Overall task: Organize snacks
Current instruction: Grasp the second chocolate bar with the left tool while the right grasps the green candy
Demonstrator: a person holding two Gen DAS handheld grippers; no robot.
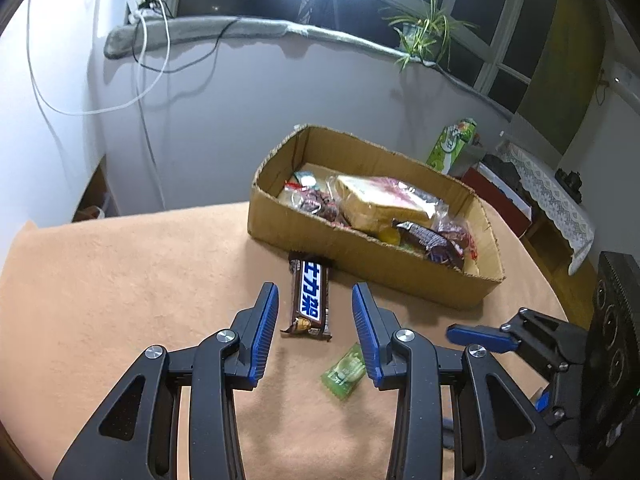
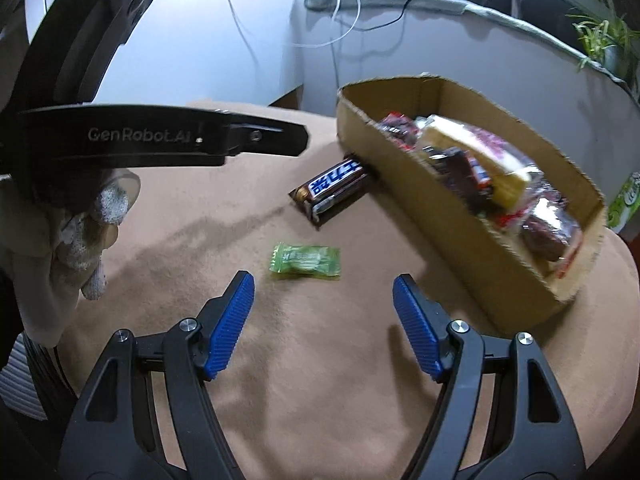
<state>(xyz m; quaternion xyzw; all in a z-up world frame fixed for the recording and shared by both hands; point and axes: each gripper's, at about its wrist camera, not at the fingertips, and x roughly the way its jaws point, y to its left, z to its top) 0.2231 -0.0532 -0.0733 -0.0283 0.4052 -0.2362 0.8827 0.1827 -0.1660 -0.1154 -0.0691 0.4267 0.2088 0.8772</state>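
A brown chocolate bar (image 1: 309,298) lies on the tan tablecloth, one end against the cardboard box (image 1: 360,252). It also shows in the right wrist view (image 2: 334,188). A small green candy (image 1: 345,369) lies nearer, also in the right wrist view (image 2: 306,262). The box (image 2: 460,216) holds wrapped bread (image 1: 384,202) and several snacks. My left gripper (image 1: 315,294) is open, its fingers either side of the bar, above it. My right gripper (image 2: 324,280) is open and empty, just short of the green candy.
The right gripper's body (image 1: 532,336) shows at the right of the left wrist view. The left gripper's body (image 2: 160,136) and a gloved hand (image 2: 80,232) fill the left of the right wrist view. A green carton (image 1: 452,144) stands behind the box.
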